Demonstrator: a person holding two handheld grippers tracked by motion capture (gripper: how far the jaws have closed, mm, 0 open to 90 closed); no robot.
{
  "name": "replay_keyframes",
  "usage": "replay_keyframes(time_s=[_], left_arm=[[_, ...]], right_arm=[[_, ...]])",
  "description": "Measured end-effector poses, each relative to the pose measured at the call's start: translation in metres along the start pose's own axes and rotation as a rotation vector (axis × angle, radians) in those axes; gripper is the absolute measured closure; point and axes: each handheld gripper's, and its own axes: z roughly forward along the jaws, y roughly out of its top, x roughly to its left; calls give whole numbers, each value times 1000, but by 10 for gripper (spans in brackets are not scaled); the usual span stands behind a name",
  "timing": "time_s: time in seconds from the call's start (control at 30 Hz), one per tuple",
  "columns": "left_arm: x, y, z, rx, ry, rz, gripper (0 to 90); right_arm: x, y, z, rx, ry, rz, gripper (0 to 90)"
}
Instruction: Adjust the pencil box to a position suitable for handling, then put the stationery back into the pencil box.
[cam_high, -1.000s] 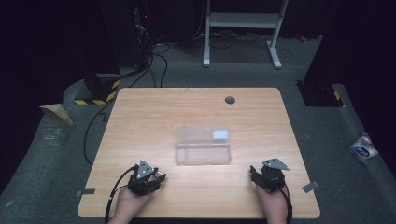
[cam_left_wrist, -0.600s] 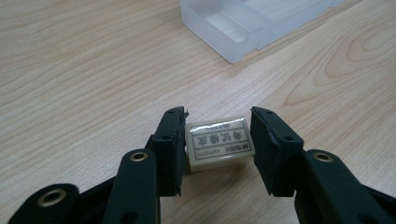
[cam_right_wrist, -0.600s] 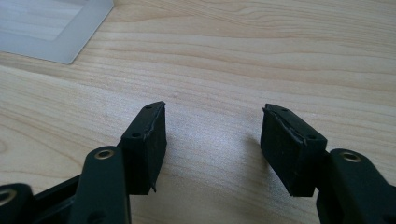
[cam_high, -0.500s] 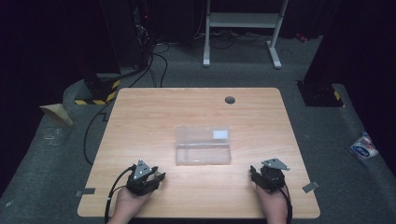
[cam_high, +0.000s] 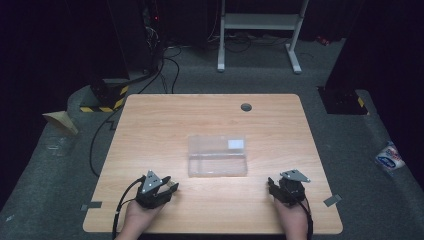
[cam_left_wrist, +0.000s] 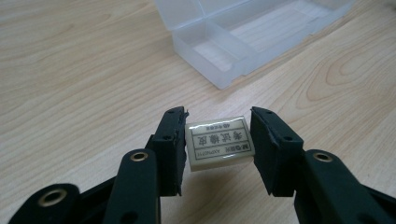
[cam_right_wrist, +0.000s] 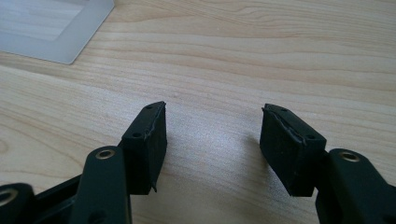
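Note:
A small cream eraser (cam_left_wrist: 219, 142) with a printed label sits between the two black jaws of my left gripper (cam_left_wrist: 218, 135), and both pads press on its ends just above the wood. In the high view my left gripper (cam_high: 170, 186) rests near the table's front left. A clear plastic compartment box (cam_high: 217, 156) lies open in the middle of the table; its front corner (cam_left_wrist: 219, 51) is close ahead of the eraser. My right gripper (cam_high: 272, 186) is at the front right, its jaws apart with only bare wood between them (cam_right_wrist: 212, 126). A corner of the box (cam_right_wrist: 51, 28) shows at upper left there.
The wooden table (cam_high: 150, 130) has a dark round grommet hole (cam_high: 246, 107) near its far edge. A white packet (cam_high: 389, 156) lies on the floor to the right. Cables (cam_high: 105, 135) run on the floor at the left.

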Motion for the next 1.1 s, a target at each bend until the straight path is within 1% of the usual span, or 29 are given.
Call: replay_keyframes(time_s=[0.03, 0.1, 0.17, 0.23, 0.3, 0.37, 0.47, 0.5, 0.57, 0.6, 0.67, 0.8, 0.87, 0.97, 1.07, 1.1], left_arm=[[-1, 1, 0, -6, -3, -6, 563], [-2, 3, 1, -8, -5, 3, 564], [-4, 3, 1, -8, -6, -1, 564], [-4, 4, 1, -5, -2, 17, 564], [-6, 7, 1, -12, -17, -3, 564], [-6, 10, 0, -18, -22, -9, 566], [-7, 14, 1, -9, -13, 9, 566], [-7, 15, 2, -10, -11, 2, 566], [-7, 17, 3, -8, -7, -4, 567], [-7, 19, 3, -6, -3, 0, 567], [-8, 21, 3, -10, -1, -12, 567], [-8, 28, 2, -9, 5, -4, 567], [-8, 32, 2, -14, 14, 0, 567], [-5, 36, 2, -16, 15, -24, 568], [-1, 39, 4, -7, 21, -31, 569], [-1, 40, 5, -8, 17, -38, 569]], right_arm=[[0, 0, 0, 0, 1, 0, 409], [-1, 0, 0, -2, 2, -5, 408], [0, 0, 0, -2, 0, 0, 409], [0, 0, 0, 0, 2, 0, 411], [-2, 0, 0, 0, 8, -4, 412], [-1, 0, 0, 5, 13, 14, 412], [-2, 0, 1, 4, 17, 12, 413], [-2, 0, 0, 6, 18, 15, 413], [-2, 0, 1, 1, 23, 5, 413], [-2, 0, 1, 1, 25, 3, 413], [-2, 0, 1, 3, 26, 5, 413], [-3, 0, 1, 1, 28, 1, 413], [-3, 0, 1, 1, 30, 0, 413], [-2, 0, 1, 5, 38, -5, 413], [-2, 0, 1, 5, 44, -7, 410], [-2, 0, 1, 5, 45, -7, 410]])
